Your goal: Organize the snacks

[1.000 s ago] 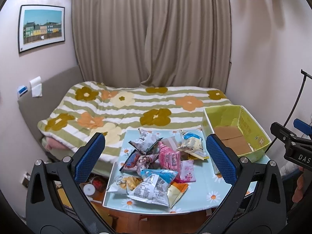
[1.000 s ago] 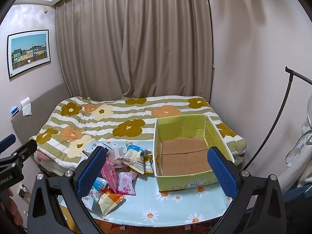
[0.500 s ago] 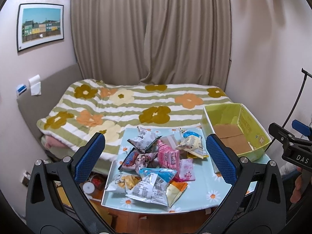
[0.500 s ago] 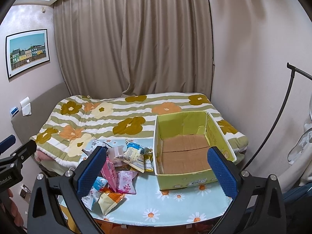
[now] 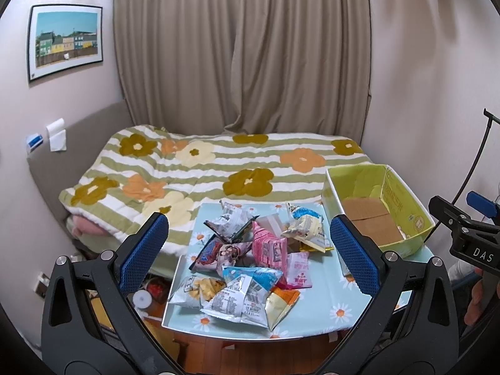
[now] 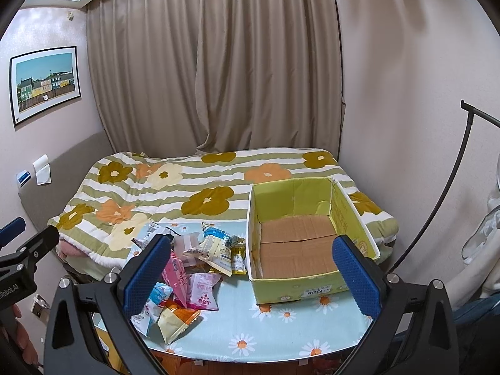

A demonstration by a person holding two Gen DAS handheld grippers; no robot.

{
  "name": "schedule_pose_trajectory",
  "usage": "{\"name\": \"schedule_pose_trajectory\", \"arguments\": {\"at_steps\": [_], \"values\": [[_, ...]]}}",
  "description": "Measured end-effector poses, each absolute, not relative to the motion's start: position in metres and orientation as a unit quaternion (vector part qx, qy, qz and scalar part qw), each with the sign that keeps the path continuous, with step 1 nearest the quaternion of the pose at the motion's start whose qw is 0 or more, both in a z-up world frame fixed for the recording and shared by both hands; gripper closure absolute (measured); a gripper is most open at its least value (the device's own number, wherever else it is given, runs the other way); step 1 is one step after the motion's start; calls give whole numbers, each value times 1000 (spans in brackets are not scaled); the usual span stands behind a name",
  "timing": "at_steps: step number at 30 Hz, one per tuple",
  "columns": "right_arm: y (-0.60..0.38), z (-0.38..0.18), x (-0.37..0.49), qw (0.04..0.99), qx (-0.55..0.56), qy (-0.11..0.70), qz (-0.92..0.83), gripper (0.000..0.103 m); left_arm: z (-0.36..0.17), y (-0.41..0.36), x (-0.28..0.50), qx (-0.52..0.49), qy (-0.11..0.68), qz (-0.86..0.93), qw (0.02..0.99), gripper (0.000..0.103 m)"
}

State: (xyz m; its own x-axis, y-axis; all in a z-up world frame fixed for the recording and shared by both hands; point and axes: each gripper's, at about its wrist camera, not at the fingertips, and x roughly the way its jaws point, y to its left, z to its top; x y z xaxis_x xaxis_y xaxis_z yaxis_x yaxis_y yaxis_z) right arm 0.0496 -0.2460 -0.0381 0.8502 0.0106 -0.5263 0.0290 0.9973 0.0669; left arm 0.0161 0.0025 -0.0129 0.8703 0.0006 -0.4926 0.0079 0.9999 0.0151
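Blue-padded left gripper point(image 5: 249, 251) and right gripper point(image 6: 252, 268): spread wide, empty, above heaped snack packets point(image 5: 250, 262); yellow-green cardboard box point(image 6: 307, 234) floor fully visible in right view only.

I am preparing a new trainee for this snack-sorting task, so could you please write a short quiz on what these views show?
1. True or false: the cardboard box already holds several snack packets.
2. Multiple choice: the snack pile lies A) on the bed, B) on the daisy-print table beside the box, C) inside the box.
3. Fill in: both the left hand-held gripper and the right hand-held gripper have their jaws ____, holding nothing.

Key
1. False: only its bare cardboard floor shows.
2. B: the packets are heaped on the tablecloth, on the side away from the right wall.
3. Open.
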Motion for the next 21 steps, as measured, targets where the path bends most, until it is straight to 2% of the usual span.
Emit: {"name": "schedule_pose_trajectory", "arguments": {"at_steps": [21], "values": [[-242, -38, 46, 960, 35, 278, -4, 0, -15, 2, 9, 5, 265, 0, 964, 0]]}}
